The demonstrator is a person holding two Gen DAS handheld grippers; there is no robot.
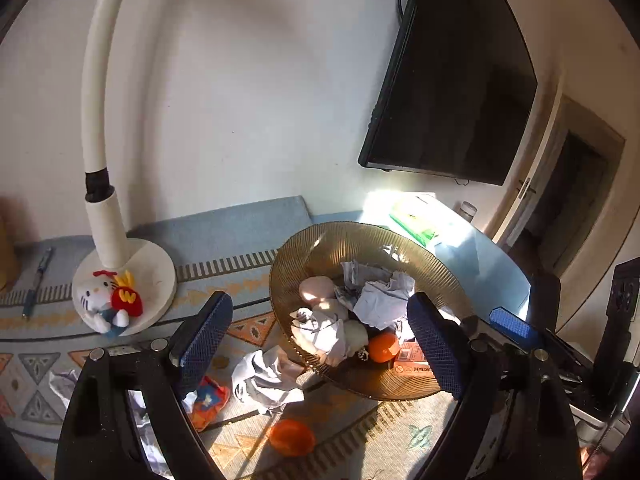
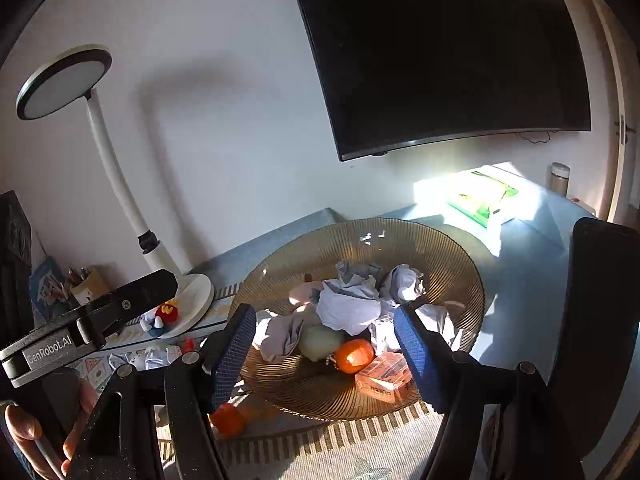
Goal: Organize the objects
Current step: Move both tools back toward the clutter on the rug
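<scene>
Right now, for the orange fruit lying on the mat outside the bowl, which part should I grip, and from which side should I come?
Grip the orange fruit across its widest middle, coming from above. It is round and lies free on the patterned mat, clear of the ribbed bowl and the crumpled paper, so the pads can probably close on two opposite sides.

A dark television (image 2: 440, 52) hangs on the white wall (image 1: 240, 100) (sunlight streaking the tabletop below).
</scene>
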